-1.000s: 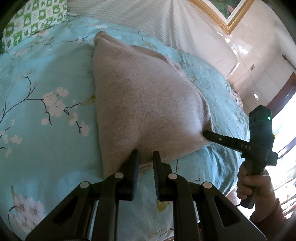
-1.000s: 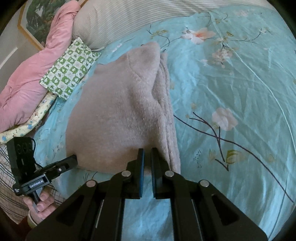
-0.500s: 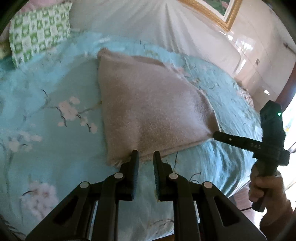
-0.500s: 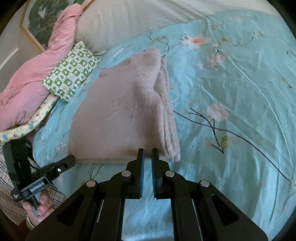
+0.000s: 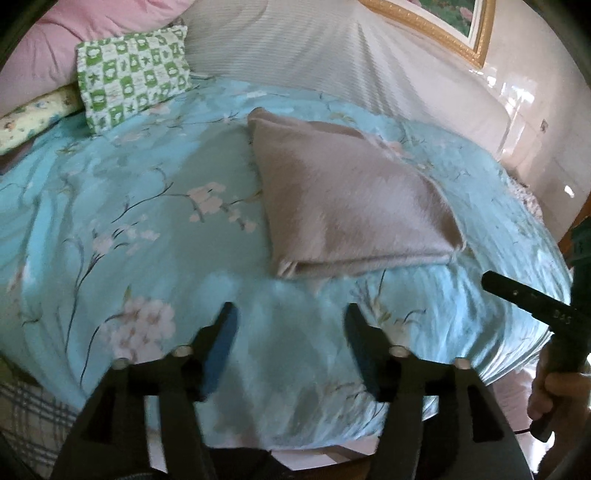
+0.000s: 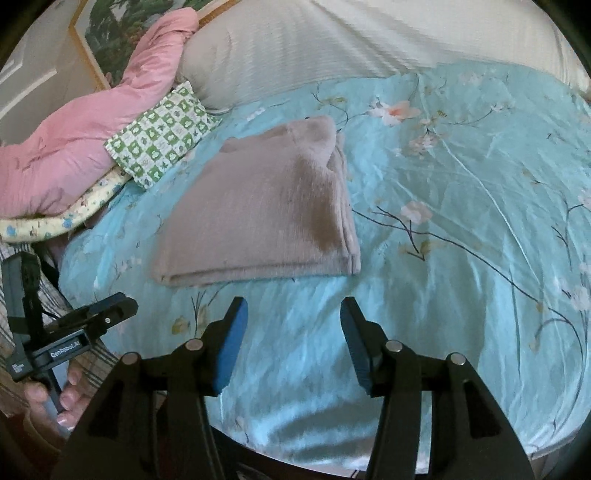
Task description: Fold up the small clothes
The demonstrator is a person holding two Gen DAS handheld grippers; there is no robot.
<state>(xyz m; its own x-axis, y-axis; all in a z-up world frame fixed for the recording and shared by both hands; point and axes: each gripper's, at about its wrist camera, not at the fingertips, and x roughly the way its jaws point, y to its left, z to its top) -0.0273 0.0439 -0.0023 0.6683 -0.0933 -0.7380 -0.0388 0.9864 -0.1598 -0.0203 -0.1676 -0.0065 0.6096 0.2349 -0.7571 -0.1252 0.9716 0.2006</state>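
A beige knitted garment (image 5: 347, 199) lies folded flat on the turquoise flowered bedspread (image 5: 140, 236); it shows in the right wrist view too, as the same beige garment (image 6: 266, 214). My left gripper (image 5: 290, 314) hovers short of its near folded edge, jaws opening, nothing between them. My right gripper (image 6: 293, 306) also hangs just short of that edge, jaws opening and empty. Each view catches the other hand-held gripper at its side: the right one (image 5: 532, 306), the left one (image 6: 74, 332).
A green-and-white checked pillow (image 5: 133, 81), a pink quilt (image 6: 92, 122) and a yellow patterned roll (image 6: 55, 218) lie at the head of the bed by a striped white bolster (image 5: 332, 66). The bed's near edge (image 6: 332, 454) runs just below the grippers. A gold-framed picture (image 5: 443, 22) hangs behind.
Both grippers let go of the garment's near edge, opened and drew back and up. The garment now lies flat on the bed, farther from both cameras.
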